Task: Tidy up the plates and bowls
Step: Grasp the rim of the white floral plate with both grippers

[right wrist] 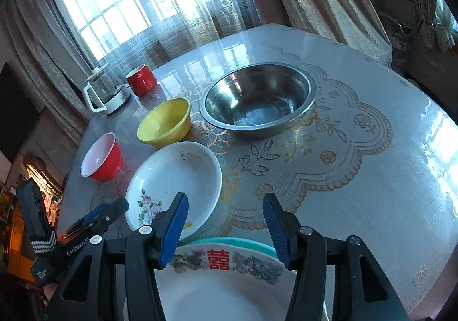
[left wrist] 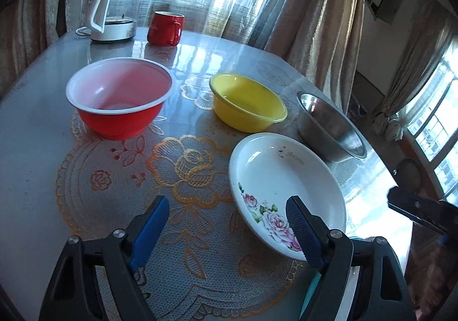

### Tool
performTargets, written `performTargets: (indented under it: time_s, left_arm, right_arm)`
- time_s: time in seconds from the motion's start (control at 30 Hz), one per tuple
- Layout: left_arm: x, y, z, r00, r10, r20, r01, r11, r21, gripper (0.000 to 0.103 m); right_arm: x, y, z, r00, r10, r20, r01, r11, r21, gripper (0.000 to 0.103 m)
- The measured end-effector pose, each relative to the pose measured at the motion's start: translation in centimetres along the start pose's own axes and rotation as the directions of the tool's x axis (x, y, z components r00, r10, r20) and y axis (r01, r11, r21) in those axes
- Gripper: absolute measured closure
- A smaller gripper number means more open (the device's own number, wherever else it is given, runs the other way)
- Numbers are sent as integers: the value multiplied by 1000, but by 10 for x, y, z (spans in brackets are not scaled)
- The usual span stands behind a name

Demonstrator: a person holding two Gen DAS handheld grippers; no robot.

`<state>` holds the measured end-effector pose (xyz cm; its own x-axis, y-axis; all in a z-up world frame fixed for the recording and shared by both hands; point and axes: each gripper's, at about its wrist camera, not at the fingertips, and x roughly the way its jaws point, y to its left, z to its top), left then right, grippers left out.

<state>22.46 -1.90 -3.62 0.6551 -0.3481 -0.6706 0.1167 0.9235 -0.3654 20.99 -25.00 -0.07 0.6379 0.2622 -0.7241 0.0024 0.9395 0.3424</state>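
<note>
On the table a white floral plate (left wrist: 286, 186) lies near me. My left gripper (left wrist: 226, 223) hangs open over its near left rim, and the right finger's pad (left wrist: 300, 229) overlaps the rim without pressing on it. Behind stand a red bowl (left wrist: 120, 97), a yellow bowl (left wrist: 246, 100) and a steel bowl (left wrist: 329, 126). In the right wrist view my right gripper (right wrist: 226, 223) is open above a white plate with a red character (right wrist: 217, 261), which rests on a teal plate (right wrist: 252, 245). The floral plate (right wrist: 174, 183) and the left gripper (right wrist: 111, 210) lie to its left.
A glass kettle (left wrist: 114, 12) and a red mug (left wrist: 166, 27) stand at the far side by the curtained window. The round table (right wrist: 386, 178) has a lace-pattern cover, and its right half is bare. The table edge curves close at the right (left wrist: 400, 235).
</note>
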Motion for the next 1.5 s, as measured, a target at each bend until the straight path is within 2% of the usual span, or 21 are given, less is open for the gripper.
performTargets:
  time_s: [0.1, 0.23, 0.33, 0.4, 0.6, 0.73, 0.97, 1.07, 1.5]
  left_arm:
    - [2, -1, -1, 1000, -14, -3, 14, 1000, 3, 24]
    - [6, -3, -3, 1000, -12, -13, 13, 1000, 23, 25]
    - [10, -2, -3, 999, -29, -29, 30, 999, 18, 30]
    - [13, -1, -3, 998, -40, -47, 41, 999, 14, 41]
    - [17, -2, -4, 997, -42, -59, 43, 999, 26, 53]
    - [18, 0, -3, 997, -49, -62, 50, 999, 19, 58]
    - [18, 0, -2, 997, -41, -66, 43, 999, 29, 62]
    - [20, -1, -3, 996, -44, -83, 48, 998, 40, 76]
    - [11, -1, -4, 999, 4, -41, -2, 998, 68, 76]
  right_arm:
    - [20, 6, 9, 999, 13, -43, -13, 1000, 3, 52]
    - [45, 7, 14, 995, 3, -102, -2, 1000, 12, 52]
    - [60, 5, 15, 991, -2, -134, 6, 1000, 24, 52]
    - [69, 3, 16, 988, -5, -154, 10, 999, 31, 58]
    - [91, -3, 13, 973, 41, -229, -26, 997, 72, 67]
    - [96, 2, 13, 971, 43, -234, -29, 998, 61, 78]
    - [101, 14, 12, 970, 22, -242, -11, 999, 48, 83]
    - [103, 14, 11, 969, 49, -244, -32, 997, 73, 87]
    - [79, 34, -1, 983, 39, -178, -40, 999, -3, 88]
